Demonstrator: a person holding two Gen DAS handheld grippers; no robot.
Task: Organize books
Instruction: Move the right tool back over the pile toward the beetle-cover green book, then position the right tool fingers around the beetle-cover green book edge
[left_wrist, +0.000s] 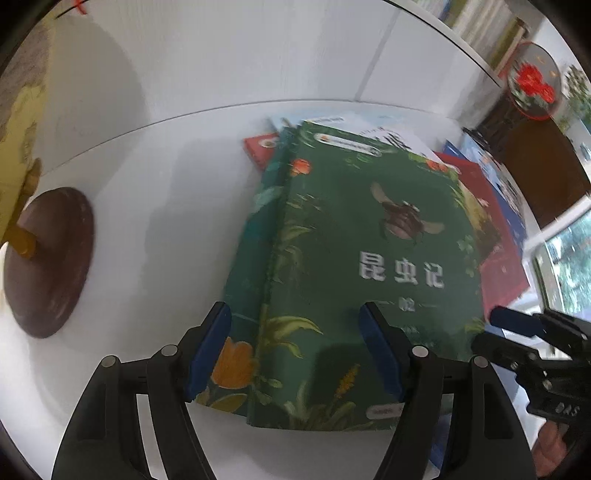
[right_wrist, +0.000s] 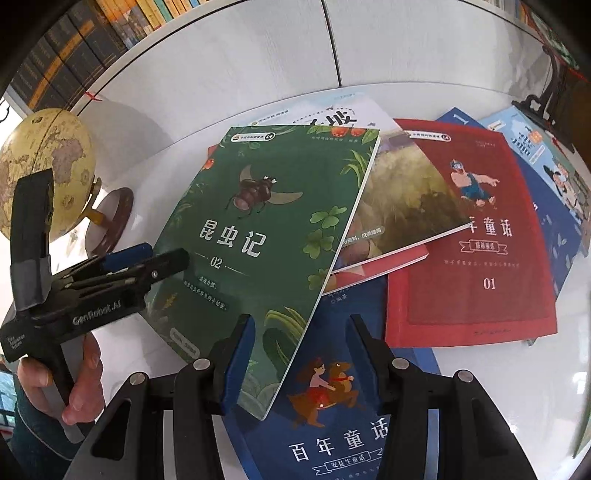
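my left gripper (left_wrist: 295, 350) points down at the pile of books, w/ its two blue pads spread apart. the near left corner of the green bug book (left_wrist: 354, 266) sits in the gap between them, but the pads don't press on it, so it holds nothing. my right gripper (right_wrist: 299, 360) is open too, a bit less wide. it hangs over the near right corner of that same green book, right where it lies across the blue book w/ a girl riding a deer (right_wrist: 332, 417). no pad there is squeezing anything either. in the right cam i can see my left hand (right_wrist: 55, 373) wrapped round the black handle of the left tool, which reaches in to the green book's left edge. the green book is on top of the pile & tilted, w/ a flying beetle on the cover. under its right side is a book w/ a white top & a brownish picture (right_wrist: 402, 195), then a red book w/ a little running man (right_wrist: 476, 236) farther right. past the red one are a dark blue book (right_wrist: 554, 236) & a light blue book (right_wrist: 535, 147), near the edge. all the books lie flat on the white table (left_wrist: 155, 206), mixed up & partly on top of each other. to the left of the pile stands a yellowish globe (right_wrist: 44, 166) on a round brown base (left_wrist: 48, 266), well apart from the books. up behind the white wall there's a shelf w/ rows of books (right_wrist: 110, 29) standing up.
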